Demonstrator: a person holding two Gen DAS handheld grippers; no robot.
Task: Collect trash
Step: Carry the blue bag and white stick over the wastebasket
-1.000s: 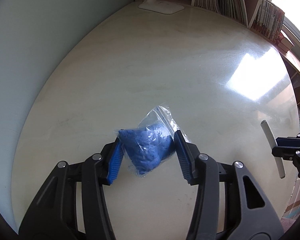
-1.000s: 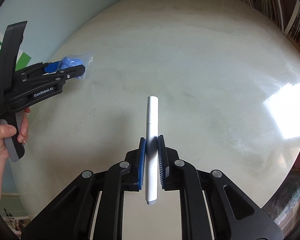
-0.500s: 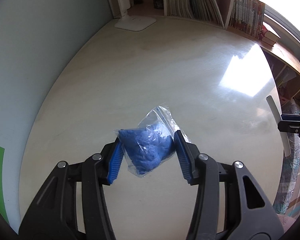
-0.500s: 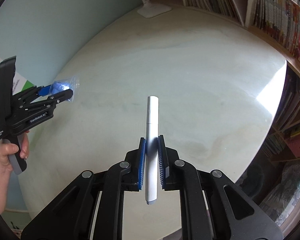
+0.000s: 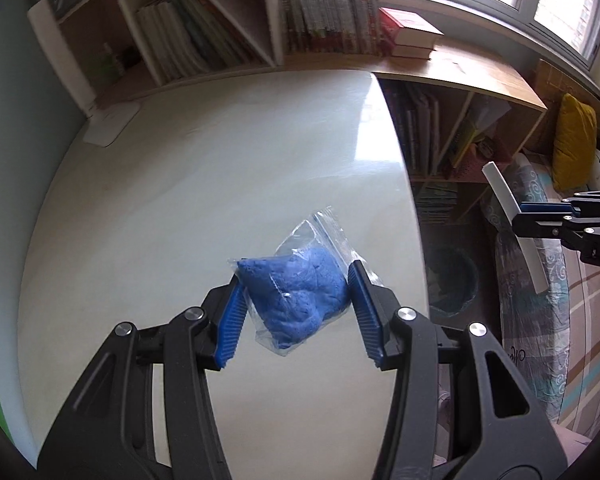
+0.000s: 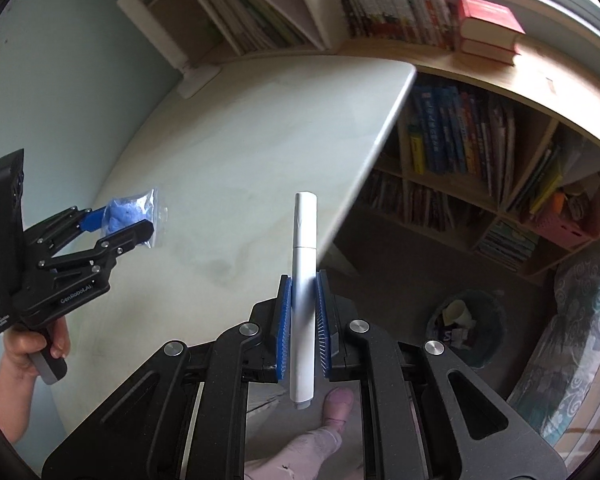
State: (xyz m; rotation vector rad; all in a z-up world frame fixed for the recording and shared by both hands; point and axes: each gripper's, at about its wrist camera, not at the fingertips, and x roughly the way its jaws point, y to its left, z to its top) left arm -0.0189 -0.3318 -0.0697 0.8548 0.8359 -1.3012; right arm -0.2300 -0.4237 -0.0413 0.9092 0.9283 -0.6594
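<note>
My left claw (image 5: 296,314) pinches the clear bag of blue stuff (image 5: 296,300) over the counter (image 5: 220,184) near its right edge. My right claw (image 6: 302,332) clamps a white pen (image 6: 303,280) just past that edge, near the floor bin (image 6: 466,326).

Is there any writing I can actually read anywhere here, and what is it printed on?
"GenRobot.AI": white lettering on the black body of the left gripper, right wrist view.
"DA": start of a cut-off word on the right gripper, left wrist view.
Small white label at the left gripper's base: too small to read.
Book spines: blurred, unreadable.
Red book: no legible text.
White pen and blue bag: no readable print.
</note>
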